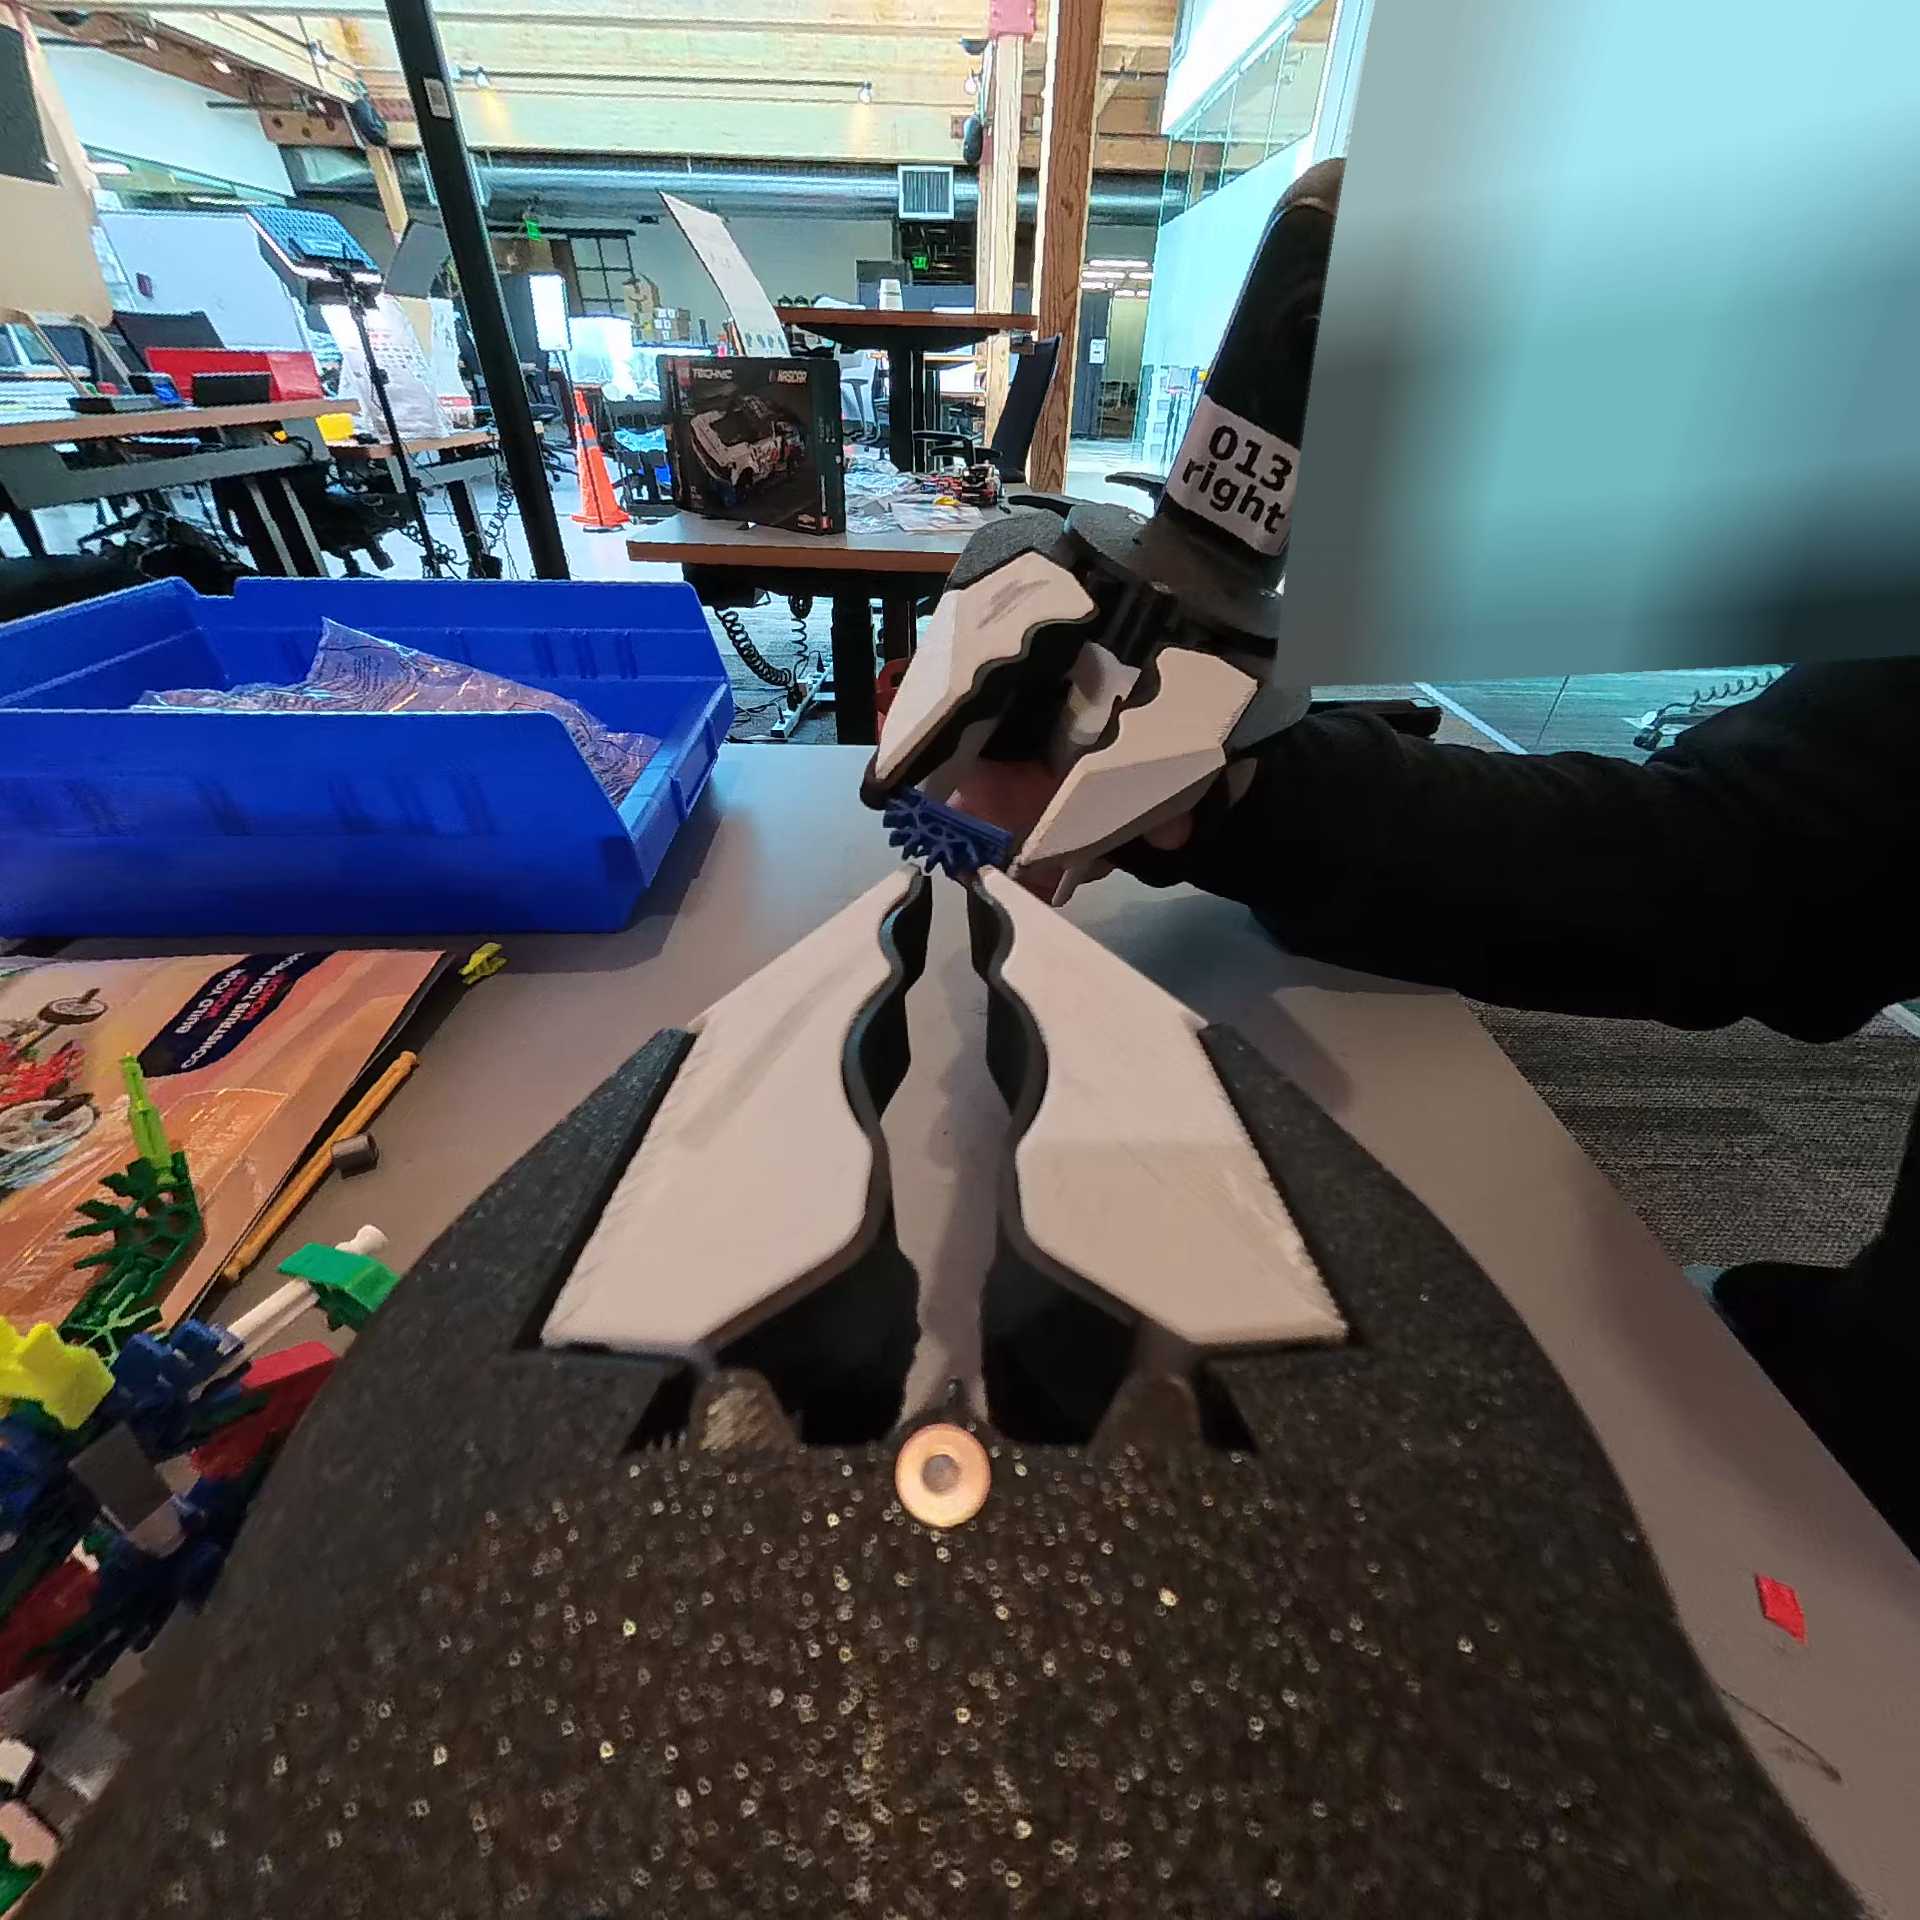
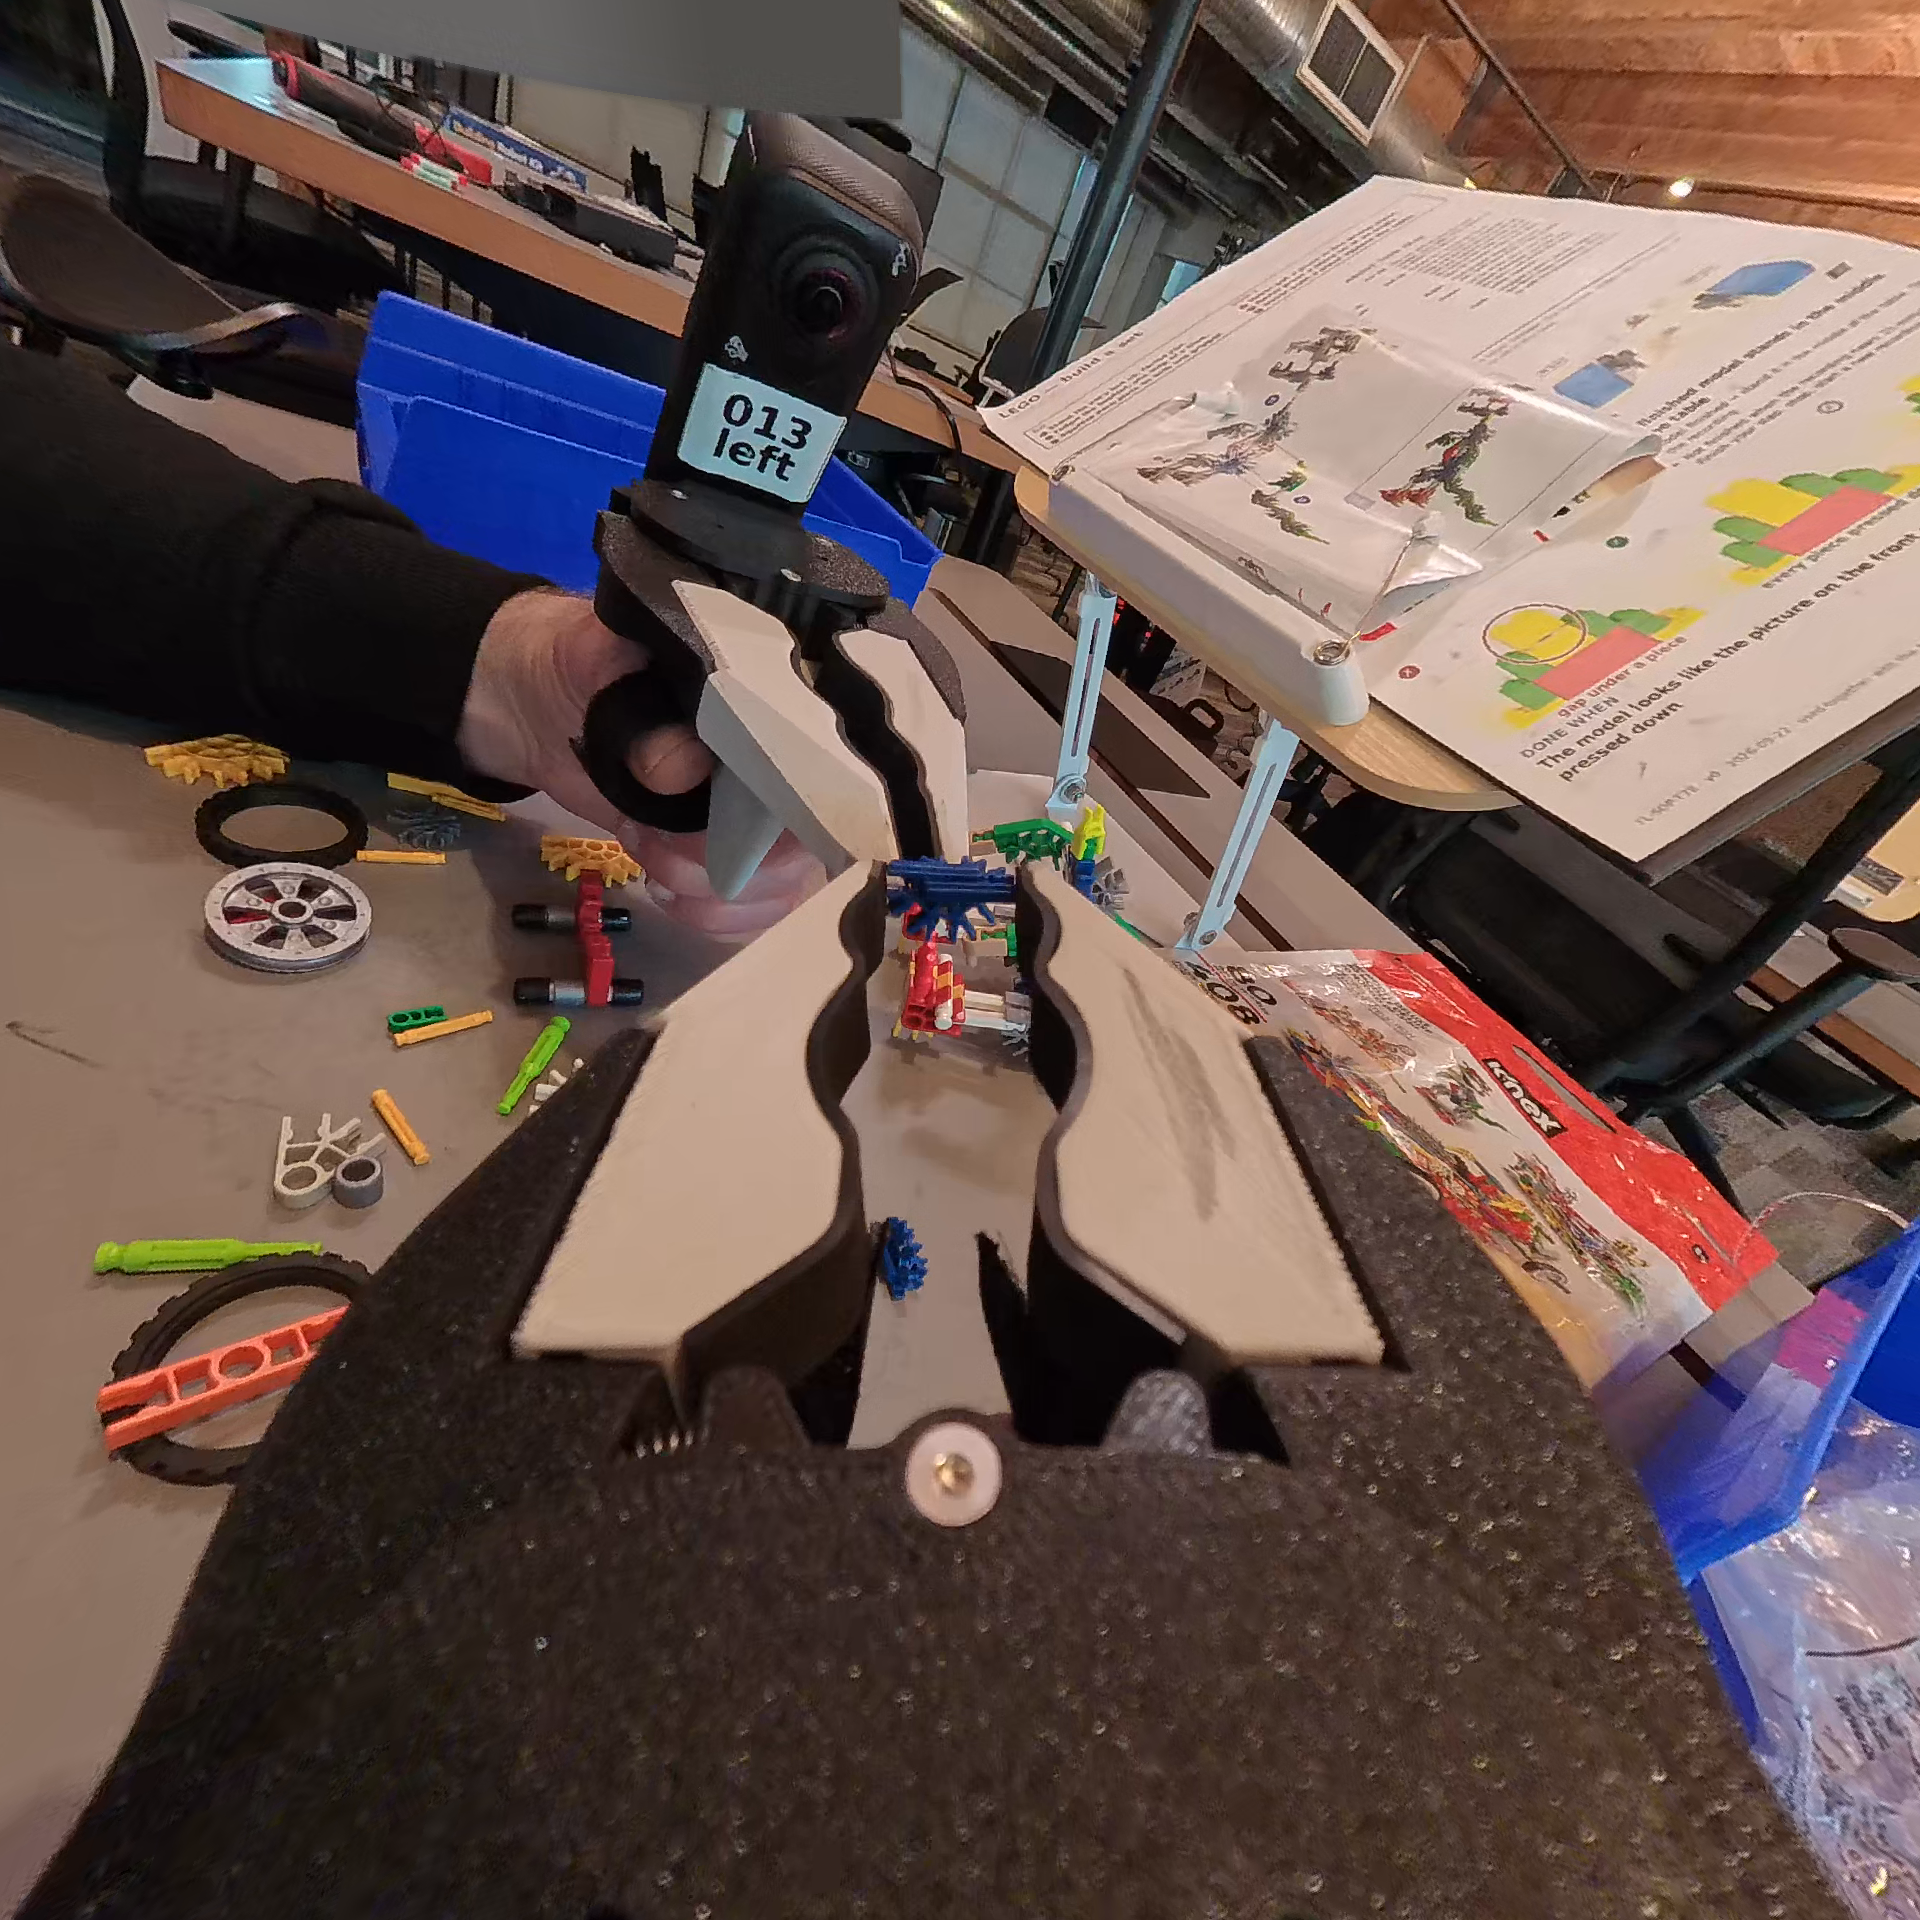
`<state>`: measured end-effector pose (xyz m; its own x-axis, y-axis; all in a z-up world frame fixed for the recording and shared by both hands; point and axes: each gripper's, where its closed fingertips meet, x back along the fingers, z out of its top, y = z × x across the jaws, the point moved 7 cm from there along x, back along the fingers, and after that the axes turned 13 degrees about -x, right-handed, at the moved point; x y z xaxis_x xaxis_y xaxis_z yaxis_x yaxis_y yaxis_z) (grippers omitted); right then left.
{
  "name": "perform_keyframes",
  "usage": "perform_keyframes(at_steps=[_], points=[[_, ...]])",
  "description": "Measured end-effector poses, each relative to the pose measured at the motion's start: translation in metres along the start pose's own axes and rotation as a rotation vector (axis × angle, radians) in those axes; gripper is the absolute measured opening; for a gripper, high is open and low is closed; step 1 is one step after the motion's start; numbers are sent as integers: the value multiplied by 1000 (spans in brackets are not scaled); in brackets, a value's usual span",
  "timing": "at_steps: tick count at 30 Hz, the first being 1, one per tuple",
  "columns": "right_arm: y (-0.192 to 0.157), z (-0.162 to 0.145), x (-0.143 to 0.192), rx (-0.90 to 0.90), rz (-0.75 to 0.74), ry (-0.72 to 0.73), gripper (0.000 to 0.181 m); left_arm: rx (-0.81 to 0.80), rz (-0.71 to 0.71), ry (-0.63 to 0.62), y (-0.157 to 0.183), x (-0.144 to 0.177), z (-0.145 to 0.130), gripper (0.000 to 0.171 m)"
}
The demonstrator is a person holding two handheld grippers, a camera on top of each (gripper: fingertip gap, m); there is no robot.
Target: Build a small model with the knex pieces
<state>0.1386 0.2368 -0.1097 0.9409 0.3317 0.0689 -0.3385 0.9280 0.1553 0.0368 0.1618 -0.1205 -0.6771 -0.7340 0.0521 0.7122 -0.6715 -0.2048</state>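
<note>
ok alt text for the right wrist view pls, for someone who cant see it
The right tool grips a blue spiky connector piece at its fingertips, and the left tool, held in a person's hand, meets it from the upper left. Loose rods, connectors, a silver wheel hub and black tyre rings lie on the grey table.

grey table (image 2: 125, 997) | blue bin (image 1: 312, 748) | booklet (image 1: 208, 1060) | loose rods, tyres, wheel (image 2: 288, 920) | printed bag (image 2: 1455, 1132), probably plastic
</note>
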Motion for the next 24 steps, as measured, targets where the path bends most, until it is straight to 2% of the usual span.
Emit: perform_keyframes(at_steps=[16,21,24], points=[[1,0,0,9,-13,-3,24,19,-3,46,-1,3,4,5],[0,-7,-4,37,-26,-55,24,35,15,100,-6,9,12,5],[1,-8,-4,36,-27,-60,24,9,14,69,-3,7,11,5]])
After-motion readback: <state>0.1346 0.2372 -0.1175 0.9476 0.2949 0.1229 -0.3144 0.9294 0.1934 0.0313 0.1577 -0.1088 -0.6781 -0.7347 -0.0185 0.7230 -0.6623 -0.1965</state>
